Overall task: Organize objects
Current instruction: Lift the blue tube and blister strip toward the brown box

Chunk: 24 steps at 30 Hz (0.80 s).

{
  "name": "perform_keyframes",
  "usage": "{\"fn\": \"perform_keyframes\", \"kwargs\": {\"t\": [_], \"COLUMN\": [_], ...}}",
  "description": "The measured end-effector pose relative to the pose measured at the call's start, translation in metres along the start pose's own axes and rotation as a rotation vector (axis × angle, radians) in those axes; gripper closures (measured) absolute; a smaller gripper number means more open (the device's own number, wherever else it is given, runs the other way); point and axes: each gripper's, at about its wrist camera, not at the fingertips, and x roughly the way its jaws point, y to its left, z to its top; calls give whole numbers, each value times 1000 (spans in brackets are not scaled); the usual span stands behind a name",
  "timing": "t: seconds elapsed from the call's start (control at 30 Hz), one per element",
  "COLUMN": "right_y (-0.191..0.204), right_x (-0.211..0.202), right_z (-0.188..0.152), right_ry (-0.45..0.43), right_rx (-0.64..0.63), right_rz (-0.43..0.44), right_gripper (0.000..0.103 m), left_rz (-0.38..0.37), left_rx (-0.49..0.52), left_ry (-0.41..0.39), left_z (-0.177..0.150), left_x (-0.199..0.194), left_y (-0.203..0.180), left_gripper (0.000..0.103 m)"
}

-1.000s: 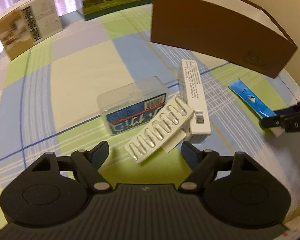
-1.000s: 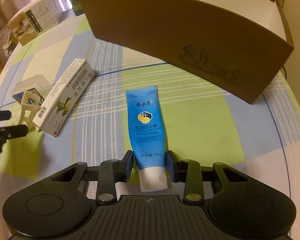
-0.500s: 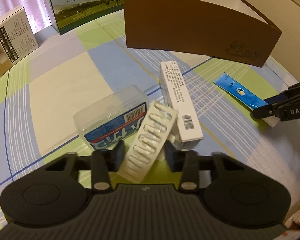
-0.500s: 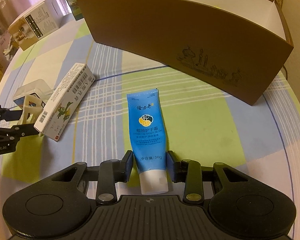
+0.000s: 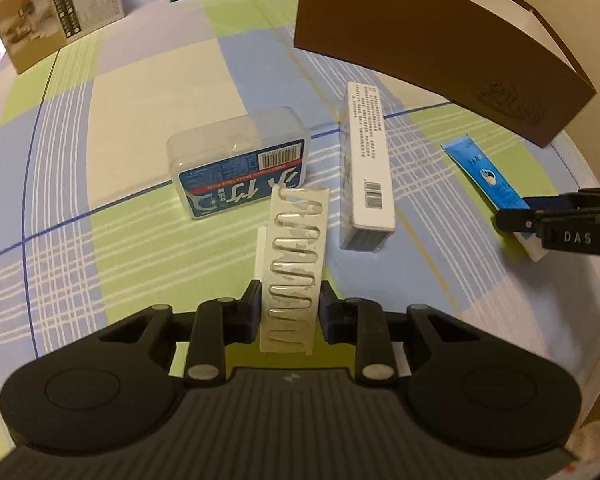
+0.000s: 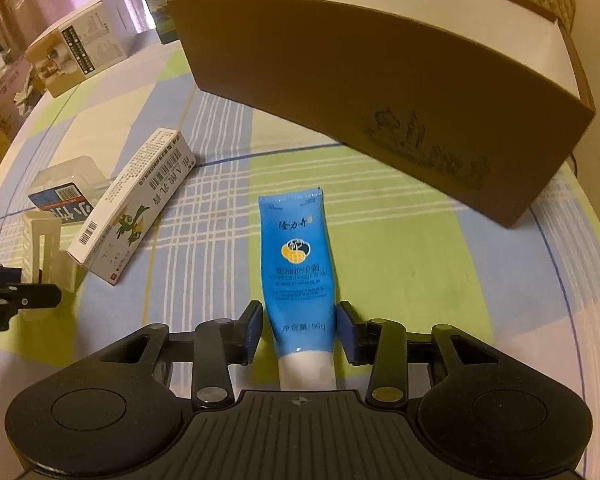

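The left hand-held gripper (image 5: 288, 308) clamps a blister strip (image 5: 294, 264). The right hand-held gripper (image 6: 300, 330), its jaws just widening, straddles a blue tube (image 6: 300, 276) without pressing it.

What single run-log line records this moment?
left gripper: shut on blister strip | right gripper: open, jaws just widened around blue tube | brown box: nothing placed

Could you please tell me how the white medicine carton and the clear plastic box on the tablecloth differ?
The medicine carton is opaque white, long and slim; the clear plastic box is see-through, shorter and broader. The carton bears black print and a green bird picture, the plastic box a blue label. Both carry barcodes and rest untouched on the checked tablecloth.
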Motion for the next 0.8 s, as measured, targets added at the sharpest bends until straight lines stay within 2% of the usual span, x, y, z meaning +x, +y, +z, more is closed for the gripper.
{"fn": "perform_keyframes", "kwargs": {"t": [0.27, 0.8], "right_y": [10, 7], "right_x": [6, -1], "right_z": [-3, -16], "right_ry": [-24, -39], "right_rx": [-103, -153], "right_rz": [-38, -14], "right_gripper": [65, 68], "left_rz": [35, 77], "left_rx": [-26, -65], "left_ry": [-2, 11], "left_z": [9, -6], "left_x": [9, 2], "left_y": [-2, -7], "left_gripper": [78, 79]}}
